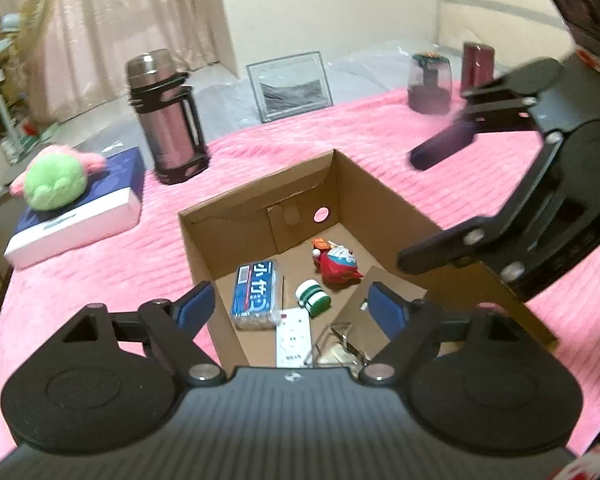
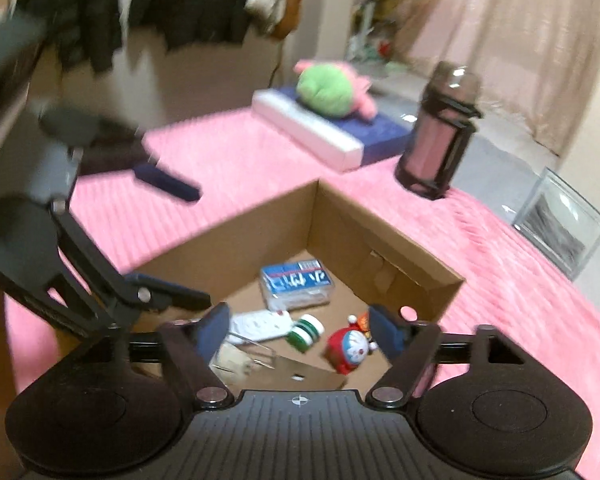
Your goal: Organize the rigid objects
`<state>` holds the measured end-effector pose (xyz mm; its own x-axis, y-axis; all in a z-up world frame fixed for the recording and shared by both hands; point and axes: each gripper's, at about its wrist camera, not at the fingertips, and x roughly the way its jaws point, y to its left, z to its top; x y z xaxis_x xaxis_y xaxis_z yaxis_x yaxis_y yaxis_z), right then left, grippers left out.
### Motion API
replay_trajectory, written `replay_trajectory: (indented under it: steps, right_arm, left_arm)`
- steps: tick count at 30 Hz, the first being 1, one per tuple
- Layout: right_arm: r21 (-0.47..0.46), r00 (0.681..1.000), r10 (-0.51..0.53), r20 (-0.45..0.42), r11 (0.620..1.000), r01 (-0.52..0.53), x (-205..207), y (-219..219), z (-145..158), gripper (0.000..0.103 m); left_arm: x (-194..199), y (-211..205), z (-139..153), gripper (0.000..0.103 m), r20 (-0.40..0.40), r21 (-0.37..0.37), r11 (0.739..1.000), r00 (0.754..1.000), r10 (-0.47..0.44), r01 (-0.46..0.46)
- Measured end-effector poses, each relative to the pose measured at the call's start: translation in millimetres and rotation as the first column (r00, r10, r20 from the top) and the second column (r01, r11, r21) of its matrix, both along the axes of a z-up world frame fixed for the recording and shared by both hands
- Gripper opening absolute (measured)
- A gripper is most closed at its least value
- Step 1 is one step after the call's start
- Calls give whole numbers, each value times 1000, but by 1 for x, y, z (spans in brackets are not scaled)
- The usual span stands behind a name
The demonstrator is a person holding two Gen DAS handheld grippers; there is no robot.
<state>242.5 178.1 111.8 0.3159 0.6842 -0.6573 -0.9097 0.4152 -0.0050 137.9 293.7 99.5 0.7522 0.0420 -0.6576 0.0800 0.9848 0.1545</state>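
Left gripper [image 1: 290, 306] sits nearest the lens in the left wrist view, jaws spread wide, nothing between the blue pads [image 1: 194, 305], hovering over the near edge of the box [image 1: 204, 248]. Right gripper [image 2: 300, 330] same story in its own view: jaws wide apart, empty, above the box [image 2: 384, 236] from the other side. Left view also catches the right gripper [image 1: 428, 208] at upper right, fingers apart, over the box's right wall. Box is open-topped cardboard on a pink blanket [image 1: 100, 272]. Inside on the floor: blue tissue pack [image 1: 255, 294], white power strip [image 1: 293, 336], green-white spool [image 1: 313, 297], red Doraemon toy [image 1: 339, 266], plus a metal clip thing [image 1: 338, 346] at the near end, too blurred to identify. Right view shows the same contents: tissue pack [image 2: 297, 283], power strip [image 2: 260, 323], spool [image 2: 306, 330], toy [image 2: 350, 350]. Outside the box on the blanket: steel flask [image 1: 165, 116] upright at back left, navy-white flat box [image 1: 80, 216] with a green-pink plush [image 1: 56, 180] on top at left, picture frame [image 1: 290, 86] leaning at the back, two dark-red cups [image 1: 430, 80] [image 1: 478, 66] at back right, upright, near each other. Motion blur on both views, right gripper especially.
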Motion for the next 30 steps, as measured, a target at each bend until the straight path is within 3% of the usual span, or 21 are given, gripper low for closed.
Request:
replay_trajectory:
  steps: [7,17,24,30]
  right_arm:
    - [135,985,-129,-116,980,145,-40,-51,27,91]
    - [212,934,-266,-240,924,318,-93,-115,23,92]
    - [208,913,-341,-222,899,386,-125,-149,15,92]
    - [199,873,-436,-221,856,478,-145,-181,3,92]
  left_arm:
    - [-49,-26,20,96,48,15,998,997,55,-55]
    - [-105,-56,31,102,107,-64,989,985,139,-132]
    - [-139,-71,27,102,134,-133,970,966,219,-202]
    - [-166,-90,20,102,142,-150,954,949,280,-259]
